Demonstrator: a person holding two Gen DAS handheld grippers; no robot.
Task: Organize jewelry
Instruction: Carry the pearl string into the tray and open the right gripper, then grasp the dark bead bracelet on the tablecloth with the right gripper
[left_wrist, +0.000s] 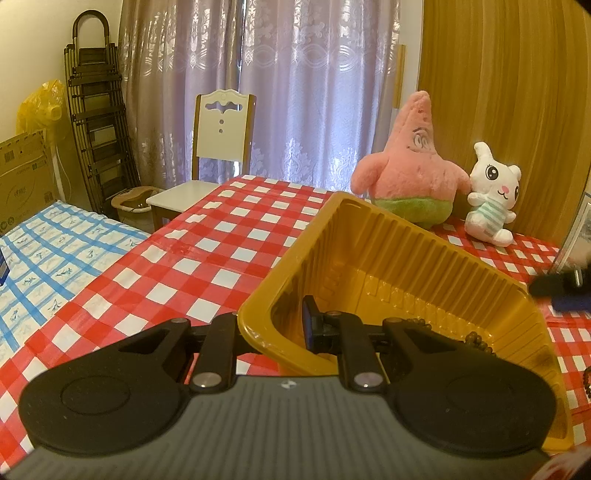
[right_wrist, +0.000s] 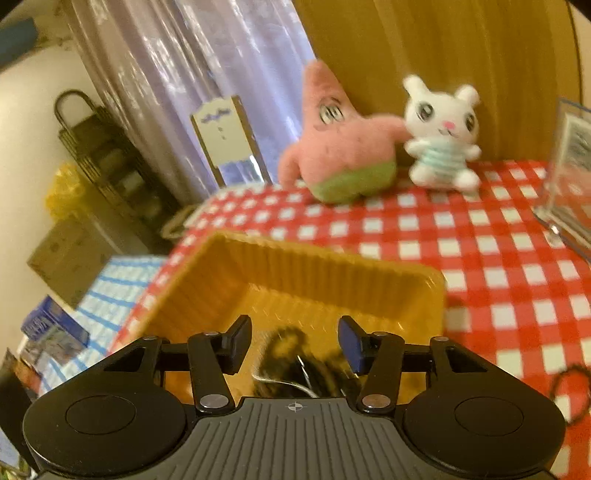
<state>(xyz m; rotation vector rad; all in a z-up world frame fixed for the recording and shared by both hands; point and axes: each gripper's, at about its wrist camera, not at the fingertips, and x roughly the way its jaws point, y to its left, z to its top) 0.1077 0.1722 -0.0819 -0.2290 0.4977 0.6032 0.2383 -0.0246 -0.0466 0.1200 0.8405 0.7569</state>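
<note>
Two hand-held grippers meet at one ribbed yellow plastic tray on the red-checked worktop: left hand-held gripper pinches its wall, right hand-held gripper gapes above dark beaded jewelry (blurred) inside.

Honestly we can't make out much of the jewelry: in the right wrist view the dark beaded pile just past the right gripper is smeared and half hidden behind its body. Off to that gripper's right, a dark bracelet gets cut by the frame edge. In the left wrist view, the yellow tray wall hides one fingertip of the left gripper.
</note>
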